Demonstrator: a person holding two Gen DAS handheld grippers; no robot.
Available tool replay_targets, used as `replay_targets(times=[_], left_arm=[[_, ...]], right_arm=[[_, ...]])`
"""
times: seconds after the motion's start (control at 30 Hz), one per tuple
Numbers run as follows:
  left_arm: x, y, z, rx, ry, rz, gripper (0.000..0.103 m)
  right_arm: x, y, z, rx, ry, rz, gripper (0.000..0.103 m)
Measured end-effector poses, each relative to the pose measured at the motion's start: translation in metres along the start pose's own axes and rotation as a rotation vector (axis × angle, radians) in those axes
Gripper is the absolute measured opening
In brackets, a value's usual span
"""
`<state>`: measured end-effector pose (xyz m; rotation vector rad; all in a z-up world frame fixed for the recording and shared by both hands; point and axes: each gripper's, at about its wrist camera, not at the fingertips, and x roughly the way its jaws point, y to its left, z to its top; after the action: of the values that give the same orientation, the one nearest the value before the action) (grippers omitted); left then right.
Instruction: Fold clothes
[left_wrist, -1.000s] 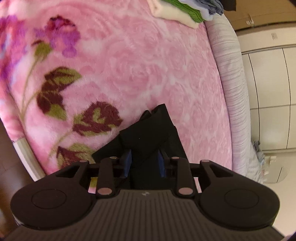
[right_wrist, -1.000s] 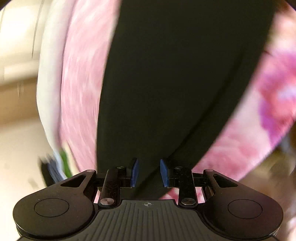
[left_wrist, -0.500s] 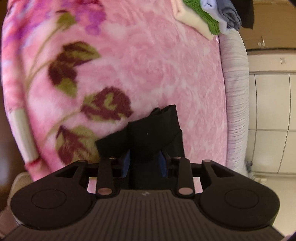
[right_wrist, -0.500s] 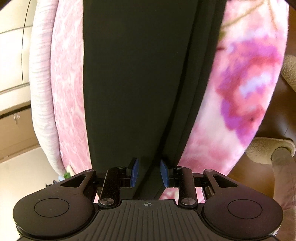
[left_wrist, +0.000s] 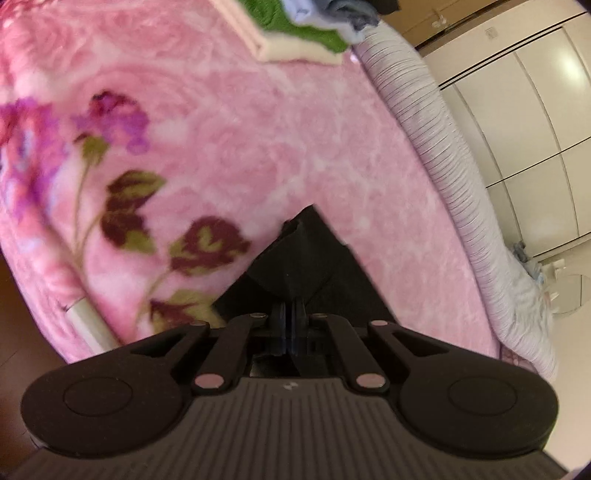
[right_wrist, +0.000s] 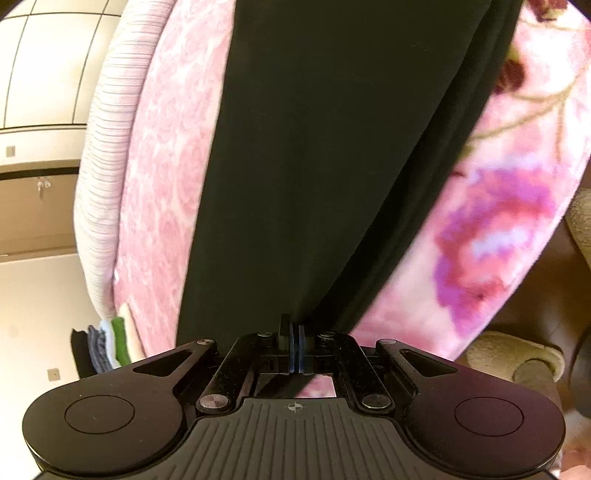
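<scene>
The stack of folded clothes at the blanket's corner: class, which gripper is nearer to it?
Cannot tell. The stack of folded clothes lies far ahead of the left gripper and beside the right gripper, low on its left; both grip the black garment.

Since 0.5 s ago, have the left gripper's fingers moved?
Yes. The left gripper has closed: its blue pads, earlier apart either side of the black garment, now meet pinching it, above the pink blanket.
</scene>
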<state>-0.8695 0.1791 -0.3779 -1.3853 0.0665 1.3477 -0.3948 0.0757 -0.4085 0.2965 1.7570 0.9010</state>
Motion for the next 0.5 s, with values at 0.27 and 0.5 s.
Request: replay_targets(times=[0.27, 0.5], left_arm=[[0.003, -0.001, -0.016, 0.17, -0.034, 0.069, 0.0], [0.001, -0.023, -0.02, 0.313, -0.023, 0.199, 0.007]], right_arm=[[-0.008, 0.002, -0.006, -0.082, 0.004, -0.044, 0.001], [-0.005, 0.009, -0.002, -0.119, 0.032, -0.1, 0.002]])
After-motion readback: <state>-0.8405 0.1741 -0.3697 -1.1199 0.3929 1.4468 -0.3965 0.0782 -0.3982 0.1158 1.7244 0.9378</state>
